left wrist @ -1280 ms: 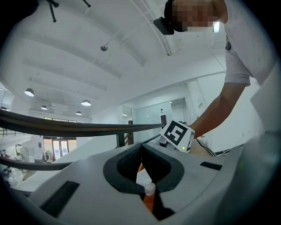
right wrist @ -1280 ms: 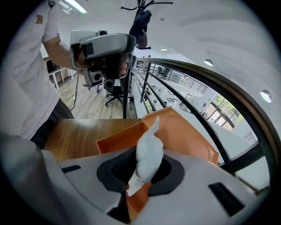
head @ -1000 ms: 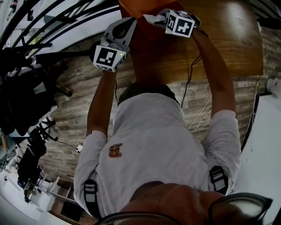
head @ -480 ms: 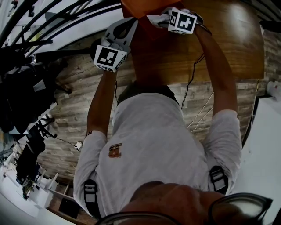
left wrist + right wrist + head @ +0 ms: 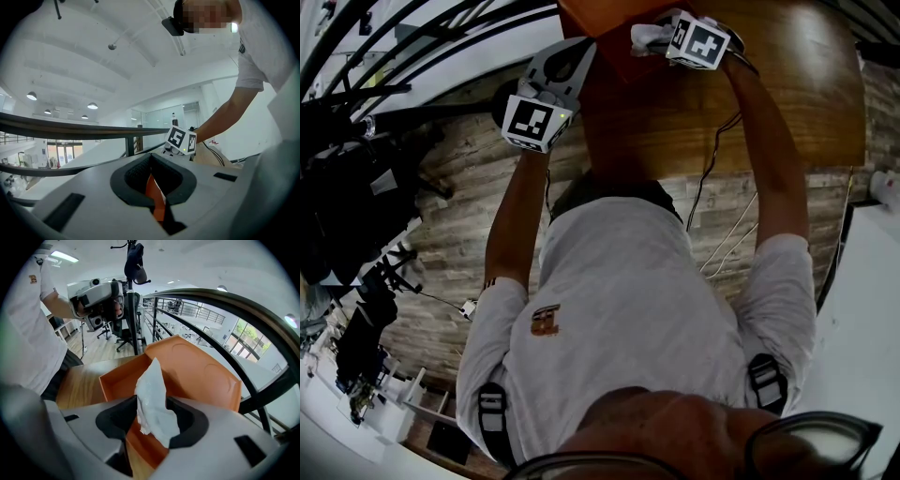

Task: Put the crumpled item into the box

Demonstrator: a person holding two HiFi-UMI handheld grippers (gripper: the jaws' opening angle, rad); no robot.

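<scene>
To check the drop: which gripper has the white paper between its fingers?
The right gripper, above the box: paper stands between its fingers, which have just been opening. The left gripper pinches only the box's wall.

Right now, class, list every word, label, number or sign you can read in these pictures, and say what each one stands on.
No text can be read anywhere.
shirt emblem: too small and blurred to read.
left marker cube: black-and-white square pattern, not words.
right marker cube: the same kind of pattern, no words.
orange box: no print visible.
</scene>
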